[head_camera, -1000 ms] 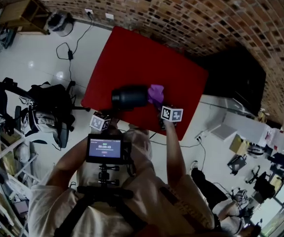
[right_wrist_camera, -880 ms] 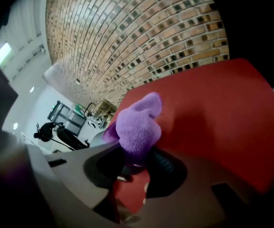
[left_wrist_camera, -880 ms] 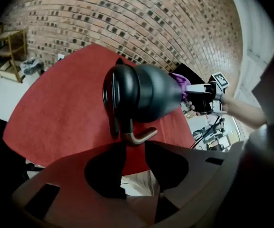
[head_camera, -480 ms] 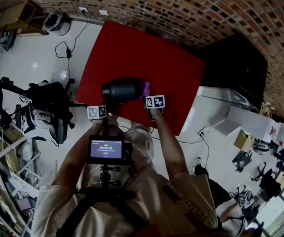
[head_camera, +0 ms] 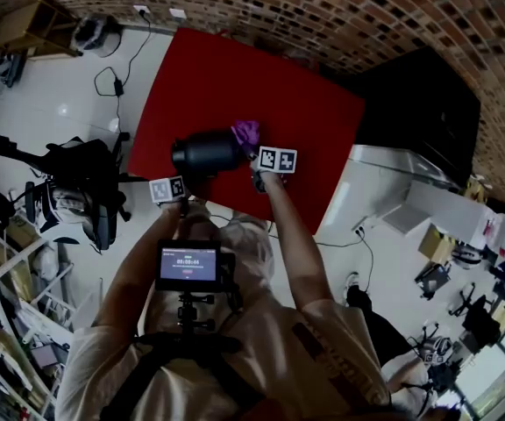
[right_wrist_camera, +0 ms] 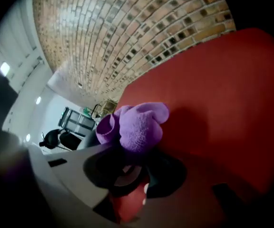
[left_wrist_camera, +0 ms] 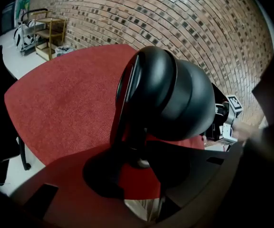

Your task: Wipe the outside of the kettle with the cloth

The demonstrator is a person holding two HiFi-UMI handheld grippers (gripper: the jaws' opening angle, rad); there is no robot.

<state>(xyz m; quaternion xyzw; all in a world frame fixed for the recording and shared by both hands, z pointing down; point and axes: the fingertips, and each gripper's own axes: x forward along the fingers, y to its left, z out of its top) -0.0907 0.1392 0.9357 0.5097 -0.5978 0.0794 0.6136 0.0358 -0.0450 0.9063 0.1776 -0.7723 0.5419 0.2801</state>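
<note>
The kettle (head_camera: 205, 152), black and tipped on its side, was over the near part of the red table (head_camera: 305, 103), a little left of centre in the head view. Only that view showed both tools at it together. The purple cloth (head_camera: 246, 132) sat at the kettle's upper right end, too small there to tell whether it touched. The left gripper view gave the near side. The left gripper (left_wrist_camera: 134, 167) had its jaws part way apart, having just been opening, and the kettle's handle (left_wrist_camera: 125, 103) ran down between them. The darkness there hid whether the pads pressed on it. Past the kettle's round body, at the right edge of that frame, stood the marker cube (left_wrist_camera: 231, 109) of the other tool, with a brick wall (left_wrist_camera: 175, 23) behind. The right gripper view showed the cloth up close. The right gripper (right_wrist_camera: 133, 161) was clamped on it, and the bunched folds swelled out above the jaws in mid-frame against the red table.
</note>
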